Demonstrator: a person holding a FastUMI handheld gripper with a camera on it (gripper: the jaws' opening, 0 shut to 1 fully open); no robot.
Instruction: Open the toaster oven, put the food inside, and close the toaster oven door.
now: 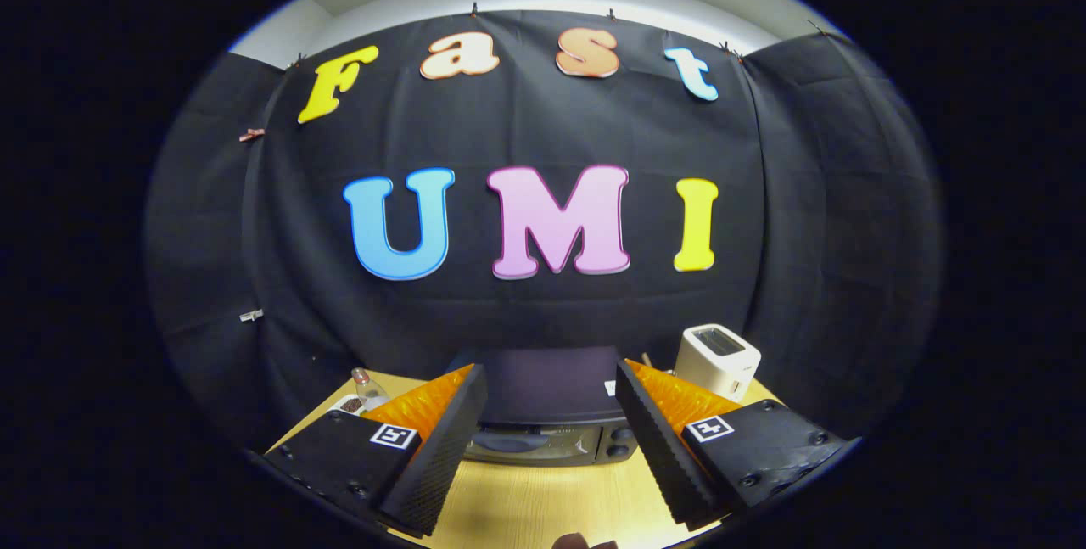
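Note:
A dark toaster oven (547,413) stands on the wooden table (543,502), beyond and between my two fingers, with its door up and shut. Its knobs (622,440) show at the right of its front. My gripper (550,400) is open, held well above the table and back from the oven, with nothing between its fingers. A small brownish thing (581,542), possibly the food, peeks in on the table at the very near edge below the fingers; too little of it shows to tell what it is.
A white pop-up toaster (717,360) stands on the table to the right of the oven. Left of the oven are a small bottle (366,388) and a little dish (348,405). The black cloth wall rises right behind the table.

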